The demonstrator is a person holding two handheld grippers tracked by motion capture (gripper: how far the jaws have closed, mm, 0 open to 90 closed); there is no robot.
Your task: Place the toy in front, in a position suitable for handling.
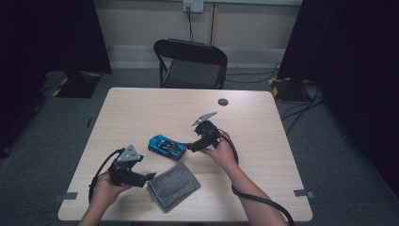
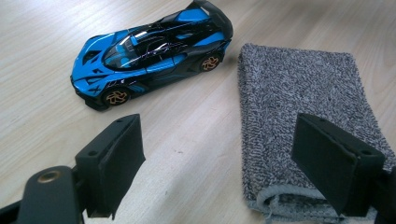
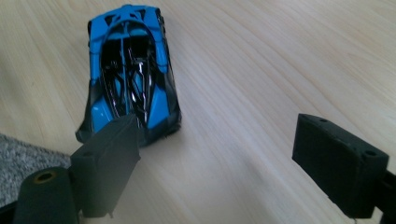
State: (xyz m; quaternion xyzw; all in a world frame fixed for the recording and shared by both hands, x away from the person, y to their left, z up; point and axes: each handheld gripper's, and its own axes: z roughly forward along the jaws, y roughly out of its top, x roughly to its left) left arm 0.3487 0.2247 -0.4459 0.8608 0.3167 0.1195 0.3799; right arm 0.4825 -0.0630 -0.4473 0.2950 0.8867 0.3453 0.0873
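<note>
A blue and black toy sports car stands on its wheels near the middle of the light wood table. Just below it lies a folded grey cloth. My left gripper rests low at the cloth's left edge, jaws open, nothing between them. In the left gripper view the car sits ahead and the cloth runs under the right jaw. My right gripper hovers open at the car's rear end. In the right gripper view the car lies just beyond the left jaw, not between the pads.
A small dark round disc lies near the table's far edge. A black folding chair stands behind the table. Cables trail from both grippers across the near part of the table.
</note>
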